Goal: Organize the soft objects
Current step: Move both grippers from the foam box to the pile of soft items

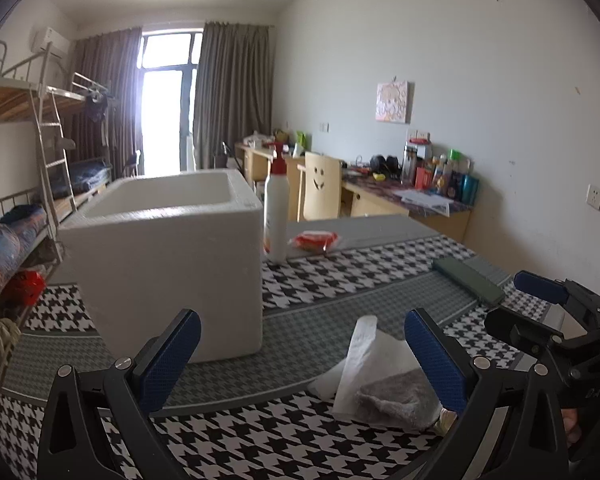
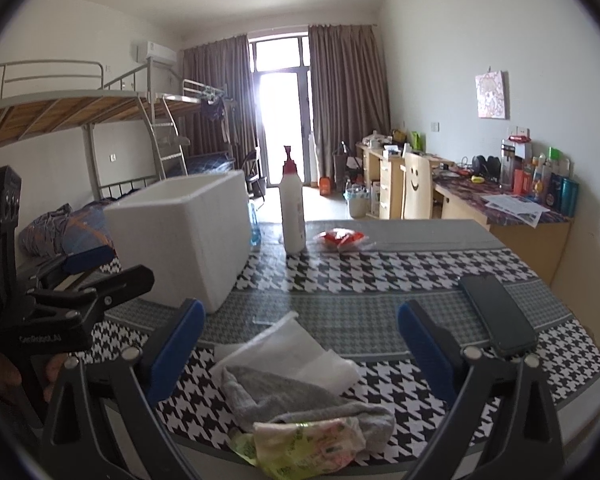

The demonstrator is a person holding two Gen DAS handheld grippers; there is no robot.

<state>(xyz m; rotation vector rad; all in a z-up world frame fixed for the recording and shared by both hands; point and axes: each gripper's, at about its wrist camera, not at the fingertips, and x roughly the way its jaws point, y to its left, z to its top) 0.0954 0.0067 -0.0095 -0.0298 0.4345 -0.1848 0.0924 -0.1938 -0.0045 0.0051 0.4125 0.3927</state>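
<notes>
On the houndstooth table (image 2: 400, 276) stands one white foam box (image 1: 168, 256), open at the top. Just right of it is one white bottle (image 1: 277, 216) with a red pump, upright, and right of that one red packet (image 1: 315, 240), lying flat. One dark phone (image 2: 498, 316) lies toward the right side of the table, well apart from the box.

At the near edge the soft things lie together: one grey cloth (image 2: 300, 400), crumpled, one white foam sheet (image 2: 300, 352) under and behind it, and one green-and-pink wipes pack (image 2: 308, 442) resting against the cloth's near side. From the left wrist view the sheet sticks up in a fold in front of the cloth.

Two grippers are in view. Left gripper (image 1: 302, 354) is wide open and holds nothing; its blue pads (image 1: 168, 360) hang above the table, with the box behind the left pad and the sheet and cloth just inside the right one. Whether that pad touches the sheet I cannot tell. Right gripper (image 2: 300, 344) is also wide open and empty, its pads on either side of the cloth and sheet without touching them.
</notes>
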